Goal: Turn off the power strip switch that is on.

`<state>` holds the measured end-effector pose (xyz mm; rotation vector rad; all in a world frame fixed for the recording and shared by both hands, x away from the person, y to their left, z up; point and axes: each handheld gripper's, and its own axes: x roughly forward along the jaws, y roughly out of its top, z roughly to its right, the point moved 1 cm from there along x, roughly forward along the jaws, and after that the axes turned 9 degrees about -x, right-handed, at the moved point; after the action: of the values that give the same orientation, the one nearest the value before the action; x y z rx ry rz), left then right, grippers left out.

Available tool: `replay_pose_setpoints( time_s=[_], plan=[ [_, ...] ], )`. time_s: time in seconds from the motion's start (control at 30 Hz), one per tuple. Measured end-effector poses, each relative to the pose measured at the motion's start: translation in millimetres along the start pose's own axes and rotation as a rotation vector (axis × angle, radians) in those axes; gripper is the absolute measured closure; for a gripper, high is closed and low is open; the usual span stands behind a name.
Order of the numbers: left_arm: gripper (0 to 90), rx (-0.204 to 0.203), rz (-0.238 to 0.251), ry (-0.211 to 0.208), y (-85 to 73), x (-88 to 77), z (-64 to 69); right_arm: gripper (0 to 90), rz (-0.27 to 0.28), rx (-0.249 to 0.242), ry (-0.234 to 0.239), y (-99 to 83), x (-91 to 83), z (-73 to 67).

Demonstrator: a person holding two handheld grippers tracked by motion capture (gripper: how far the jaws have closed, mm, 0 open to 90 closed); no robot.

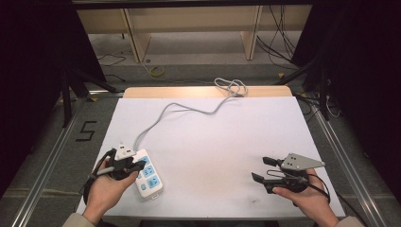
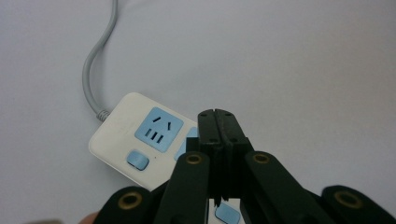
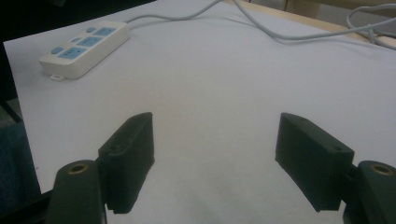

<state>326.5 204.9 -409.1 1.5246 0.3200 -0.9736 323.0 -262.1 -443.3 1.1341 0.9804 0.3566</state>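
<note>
A white power strip (image 1: 150, 178) with blue sockets and blue buttons lies flat at the front left of the white sheet (image 1: 222, 146). Its grey cable (image 1: 189, 109) runs to the far edge, where it ends in a loose coil. My left gripper (image 1: 142, 164) hovers over the strip's near end with its jaws pressed together and nothing between them. In the left gripper view the shut gripper (image 2: 218, 116) covers part of the strip (image 2: 140, 135) beside its cable (image 2: 91, 65). My right gripper (image 1: 260, 168) rests at the front right, open and empty (image 3: 217, 123), pointing towards the strip (image 3: 84, 44).
The sheet covers a wooden table whose bare far edge (image 1: 203, 91) shows at the back. Metal rails (image 1: 47, 161) run along both sides. Wooden shelving and loose wires stand beyond the table. A "5" mark (image 1: 86, 130) is on the floor at left.
</note>
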Motion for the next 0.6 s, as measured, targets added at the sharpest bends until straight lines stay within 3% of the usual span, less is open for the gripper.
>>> replay_pose_setpoints(
  time_s=[0.6],
  plan=[
    [89.6,0.001,-0.111,0.011,6.0,10.9,-6.1,28.5,-0.003,-0.002,0.002,-0.1,0.4,0.2]
  ],
)
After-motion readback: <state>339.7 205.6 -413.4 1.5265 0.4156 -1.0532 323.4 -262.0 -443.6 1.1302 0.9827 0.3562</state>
